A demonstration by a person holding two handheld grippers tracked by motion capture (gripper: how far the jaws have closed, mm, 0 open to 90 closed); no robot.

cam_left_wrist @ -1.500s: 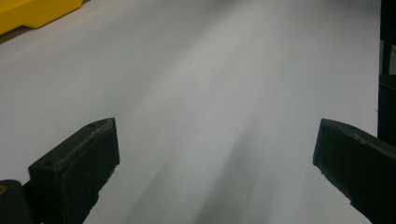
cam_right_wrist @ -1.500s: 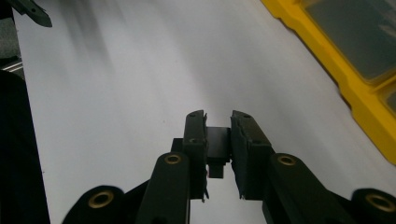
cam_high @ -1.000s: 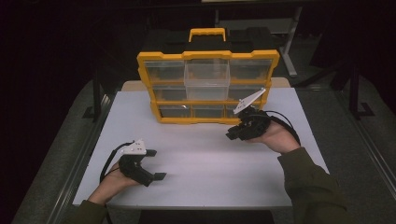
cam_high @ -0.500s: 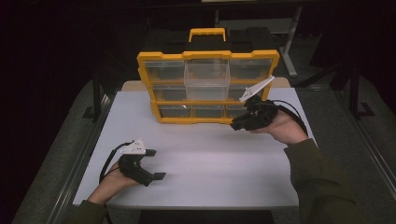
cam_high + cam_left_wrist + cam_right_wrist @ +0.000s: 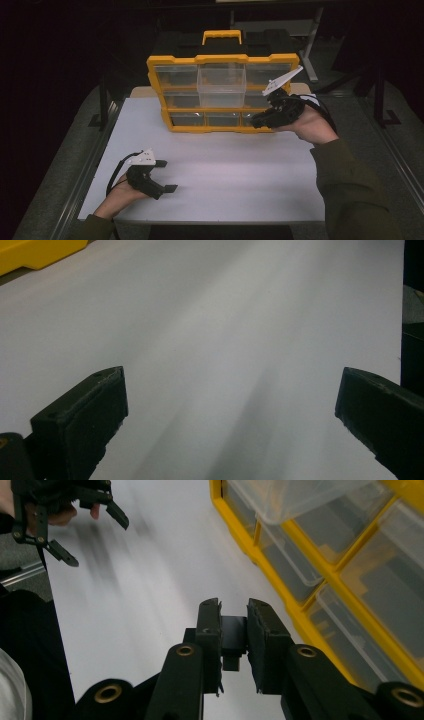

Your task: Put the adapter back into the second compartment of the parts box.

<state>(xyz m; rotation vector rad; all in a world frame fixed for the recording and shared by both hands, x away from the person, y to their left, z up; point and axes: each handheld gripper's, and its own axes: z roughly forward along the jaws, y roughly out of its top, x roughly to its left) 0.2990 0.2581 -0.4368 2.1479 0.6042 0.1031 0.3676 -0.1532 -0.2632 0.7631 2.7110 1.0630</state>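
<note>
A yellow organizer (image 5: 222, 59) with clear drawers stands upright at the back of the white table (image 5: 225, 170). Its middle clear drawer (image 5: 221, 85) sticks out forward. My right gripper (image 5: 260, 120) is held just in front of the organizer's lower right drawers (image 5: 345, 625) and is shut on a small black part (image 5: 233, 635). Resting near the front left of the table, my left gripper (image 5: 166, 176) is open, and nothing sits between its wide-apart jaws (image 5: 230, 405). The right gripper view has that left gripper (image 5: 95, 540) far off at top left.
A yellow corner of the organizer (image 5: 40, 252) shows at the top left of the left gripper view. Bare white tabletop lies between the two grippers. Dark floor and a metal table frame (image 5: 310, 45) surround the table.
My right gripper has moved away from me and slightly right, up close to the organizer's lower right drawers, still holding the small part. The left gripper has stayed put.
</note>
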